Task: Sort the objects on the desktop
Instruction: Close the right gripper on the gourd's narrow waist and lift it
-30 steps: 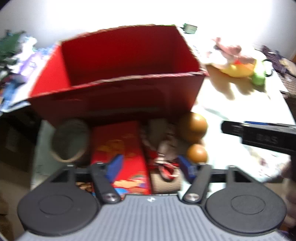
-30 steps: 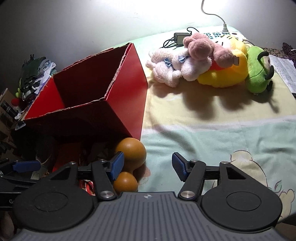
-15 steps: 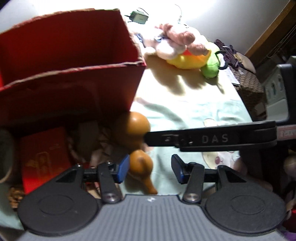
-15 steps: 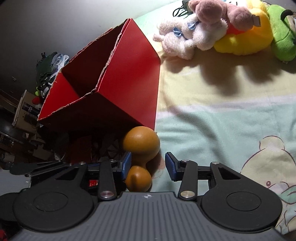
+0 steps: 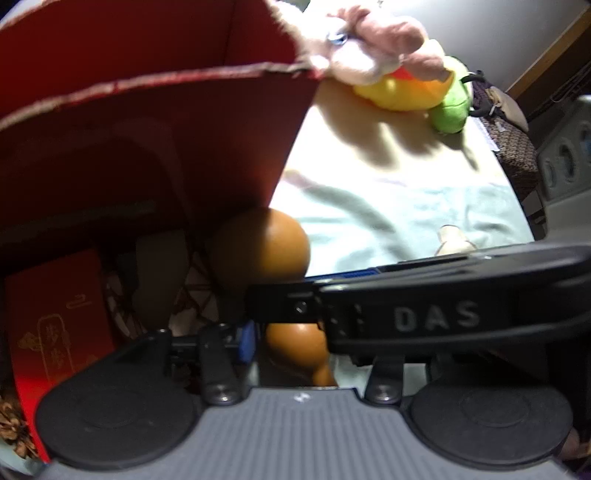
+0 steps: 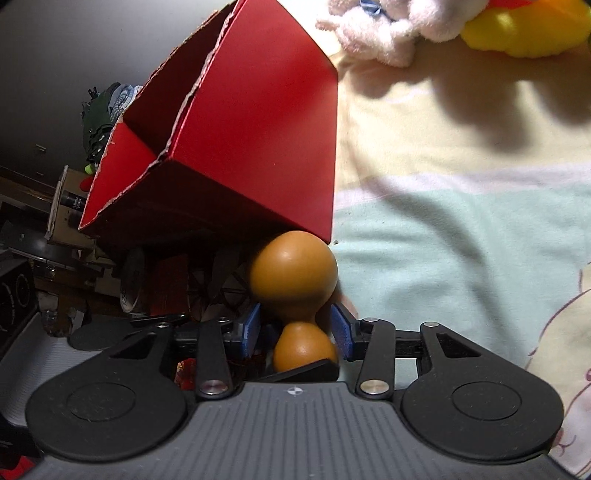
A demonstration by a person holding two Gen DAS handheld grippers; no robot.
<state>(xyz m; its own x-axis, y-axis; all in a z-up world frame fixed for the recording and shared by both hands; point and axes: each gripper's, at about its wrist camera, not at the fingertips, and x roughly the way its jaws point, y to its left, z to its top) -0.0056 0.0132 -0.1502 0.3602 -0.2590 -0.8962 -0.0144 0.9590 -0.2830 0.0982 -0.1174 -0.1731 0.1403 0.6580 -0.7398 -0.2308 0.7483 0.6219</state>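
Both tongs I'm steering: right gripper (image 6: 295, 330) is opening slightly, straddling the orange gourd (image 6: 293, 275); left gripper (image 5: 291, 338) is closing around its small bulb, contact unclear.

Both views mounted on the wrists, looking forward and steeply down along the fingers, close over the bedspread (image 6: 461, 258). Left wrist view facing the red box (image 5: 155, 147) front-on, with the right gripper (image 5: 295, 310) crossing just ahead. Right wrist view facing the same red box (image 6: 258, 147) from its corner. Shared by both: the box, the orange gourd (image 5: 266, 254) (image 6: 293, 273) at its foot, the plush toys (image 5: 399, 66) (image 6: 388, 33) beyond
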